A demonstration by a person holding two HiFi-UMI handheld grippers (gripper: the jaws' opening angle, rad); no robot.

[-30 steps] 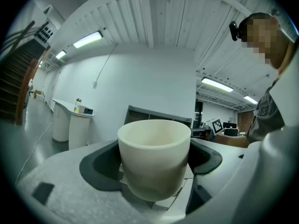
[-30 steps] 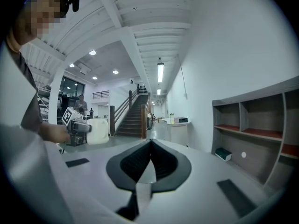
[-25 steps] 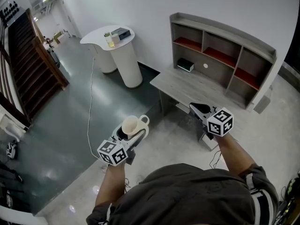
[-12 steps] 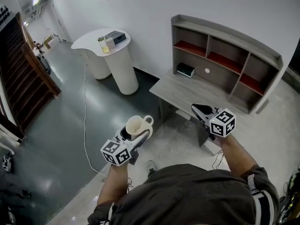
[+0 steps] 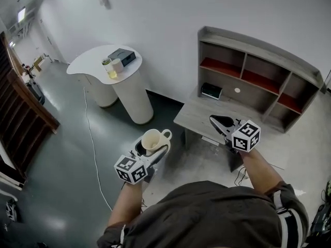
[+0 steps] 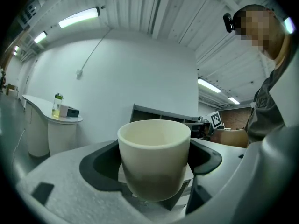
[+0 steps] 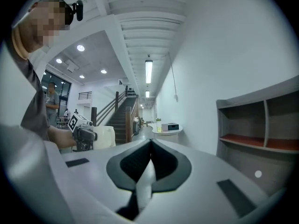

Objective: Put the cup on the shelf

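A white worktop (image 5: 93, 68) carried a bottle (image 5: 108, 67) and a dark box (image 5: 122, 56); a wooden staircase (image 5: 23, 94) stood well apart.

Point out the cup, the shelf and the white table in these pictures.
cup (image 5: 152, 140): head view, its inner wall.
shelf (image 5: 220, 65): head view, red floor of upper left compartment.
white table (image 5: 85, 66): head view, bare part of its top.

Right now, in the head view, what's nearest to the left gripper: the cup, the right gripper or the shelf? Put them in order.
1. Cup, between the jaws of the left gripper.
2. Right gripper, off to its right.
3. Shelf, against the wall, ahead and right.
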